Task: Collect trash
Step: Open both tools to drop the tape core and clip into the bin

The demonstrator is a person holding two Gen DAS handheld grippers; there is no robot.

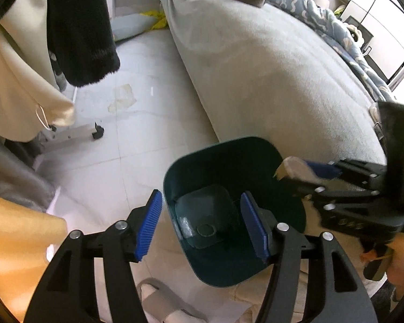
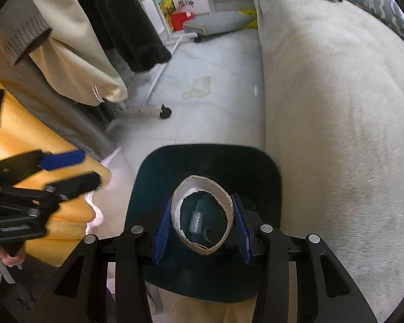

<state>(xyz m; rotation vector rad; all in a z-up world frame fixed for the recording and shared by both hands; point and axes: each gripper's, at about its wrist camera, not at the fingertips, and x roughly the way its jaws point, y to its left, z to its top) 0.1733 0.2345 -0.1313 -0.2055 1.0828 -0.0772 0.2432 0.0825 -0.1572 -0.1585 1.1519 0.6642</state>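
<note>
Cardboard tube (image 2: 202, 215) masking bin (image 2: 159, 172) floor

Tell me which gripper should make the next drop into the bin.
Right. The right gripper is clamped on a cardboard tube directly above the dark green bin. The left gripper hangs open and empty over the same bin.

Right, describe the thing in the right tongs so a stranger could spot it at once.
Find the big grey sofa; on the floor against its side stands a dark green bin. Directly above the bin's mouth the right tongs pinch a cardboard tube. It is the only brown ring there, squashed oval, hollow, with the bin's bottom showing through it.
</note>
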